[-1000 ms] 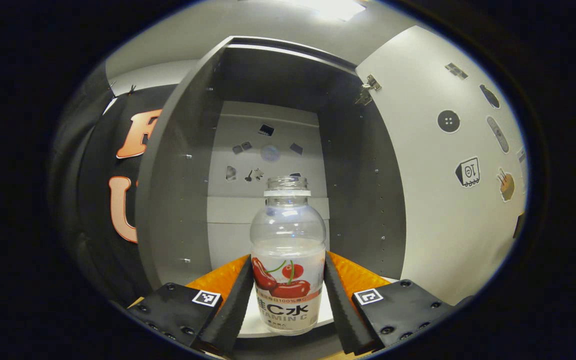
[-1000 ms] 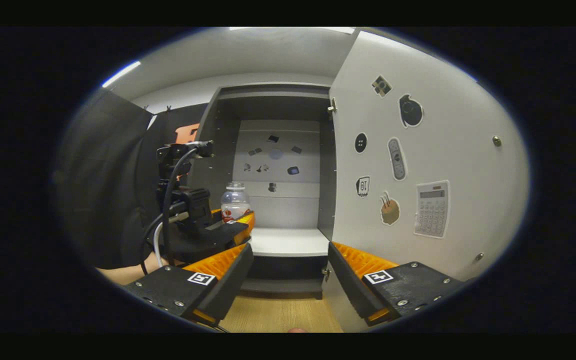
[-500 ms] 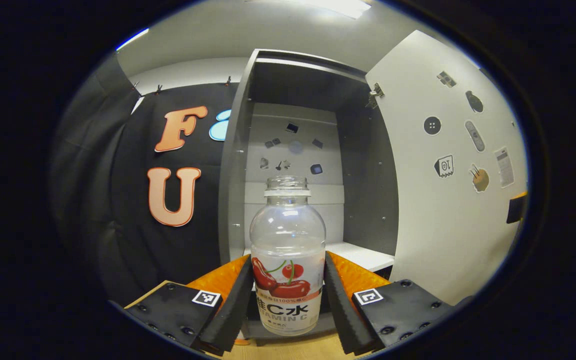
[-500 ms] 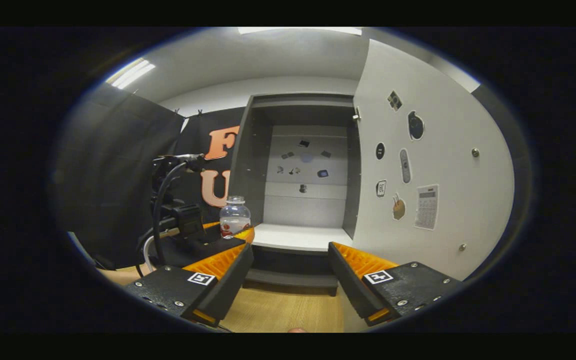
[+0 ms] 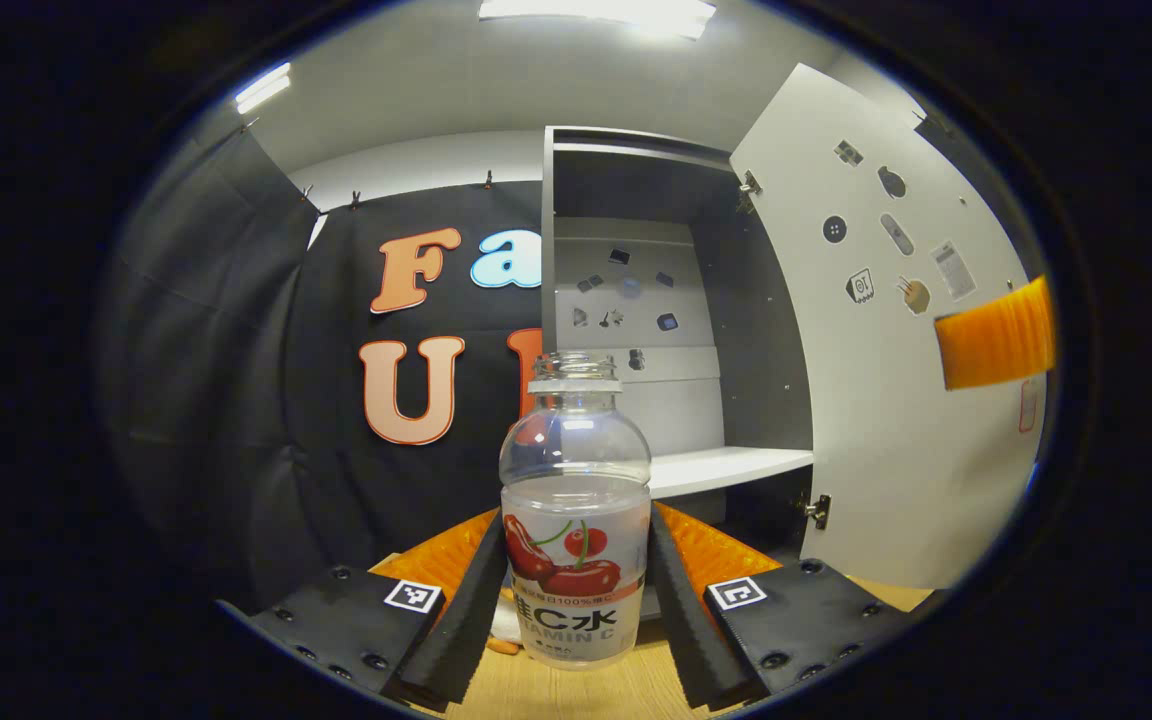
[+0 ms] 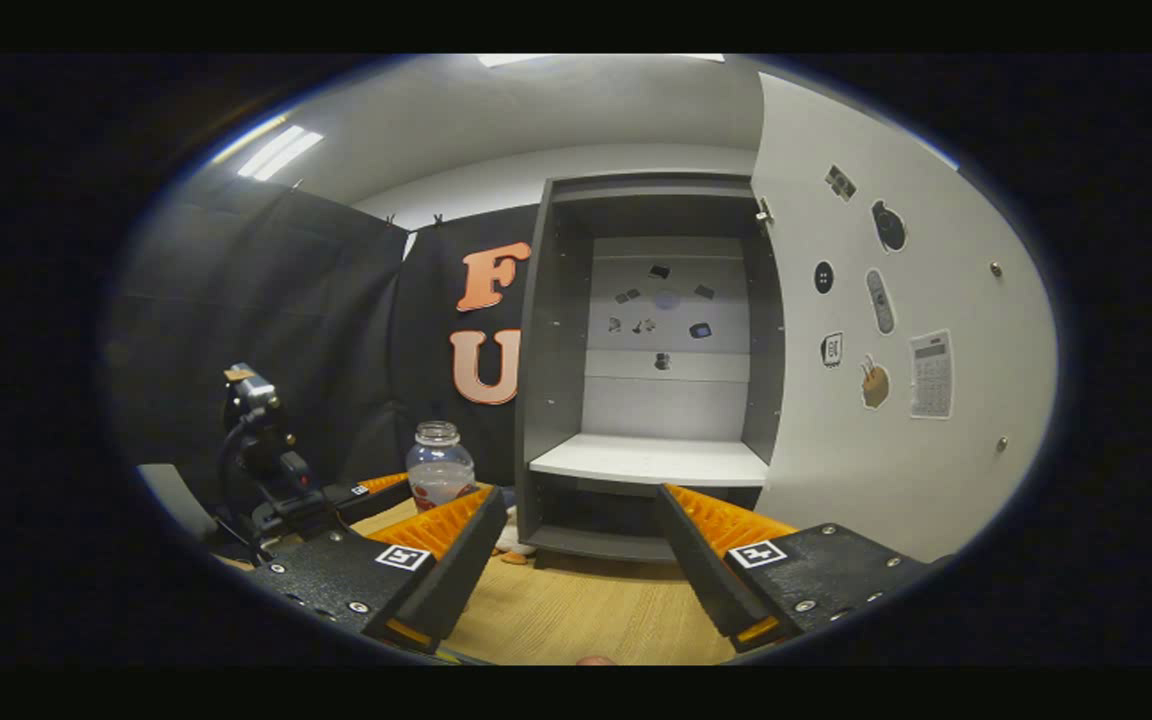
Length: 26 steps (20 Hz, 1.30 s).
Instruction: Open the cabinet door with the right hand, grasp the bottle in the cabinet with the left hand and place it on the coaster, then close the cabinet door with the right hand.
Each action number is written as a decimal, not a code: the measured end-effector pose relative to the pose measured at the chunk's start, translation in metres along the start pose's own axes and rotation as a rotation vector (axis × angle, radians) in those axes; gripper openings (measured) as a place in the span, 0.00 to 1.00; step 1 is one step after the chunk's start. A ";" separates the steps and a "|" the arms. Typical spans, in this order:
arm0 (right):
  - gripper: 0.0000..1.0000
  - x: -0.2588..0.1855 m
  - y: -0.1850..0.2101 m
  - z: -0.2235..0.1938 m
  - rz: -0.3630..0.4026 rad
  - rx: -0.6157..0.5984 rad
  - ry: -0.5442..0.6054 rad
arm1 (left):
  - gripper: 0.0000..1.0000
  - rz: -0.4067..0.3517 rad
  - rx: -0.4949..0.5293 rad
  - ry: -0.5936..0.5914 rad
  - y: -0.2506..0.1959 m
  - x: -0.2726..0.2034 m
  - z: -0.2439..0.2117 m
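Bottle [image 5: 576,520] is now out of the cabinet [image 6: 651,350], left of it and low over the worktop [image 6: 586,615], where a second ago it sat at the shelf. Left gripper [image 5: 576,610] jaws clamp its label; right gripper [image 6: 576,560] jaws gape empty before the open door [image 6: 896,330]. Setting it on the coaster looks next.

Wooden table [image 6: 586,610] seen along the bottom of both views. Black cloth wall [image 5: 236,400] hung by clips behind its far edge. Ceiling light panels [image 5: 596,10] lit overhead; grey wall [image 6: 496,180] above the cloth.
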State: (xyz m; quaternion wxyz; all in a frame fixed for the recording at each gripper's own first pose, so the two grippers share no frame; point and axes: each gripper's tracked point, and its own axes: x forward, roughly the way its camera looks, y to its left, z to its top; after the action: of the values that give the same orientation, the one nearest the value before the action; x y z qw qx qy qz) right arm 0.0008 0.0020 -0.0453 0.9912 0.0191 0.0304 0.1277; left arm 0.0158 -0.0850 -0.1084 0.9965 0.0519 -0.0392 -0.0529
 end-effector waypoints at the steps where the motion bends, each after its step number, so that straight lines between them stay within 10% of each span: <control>1: 0.93 0.003 0.003 -0.001 -0.004 0.003 -0.004 | 0.83 -0.002 -0.007 0.010 0.003 -0.007 -0.011; 17: 0.93 0.046 0.040 -0.068 -0.109 0.025 0.174 | 0.82 -0.007 -0.069 0.235 0.042 -0.054 -0.212; 26: 0.93 0.057 0.067 -0.068 -0.082 -0.031 0.187 | 0.83 -0.047 -0.051 0.272 0.034 -0.065 -0.225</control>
State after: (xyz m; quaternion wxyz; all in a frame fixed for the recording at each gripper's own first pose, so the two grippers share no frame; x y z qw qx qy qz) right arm 0.0344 0.0836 -0.1128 0.9885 -0.0096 0.1217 0.0888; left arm -0.0268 -0.0219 -0.3329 0.9921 0.0341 0.0988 -0.0699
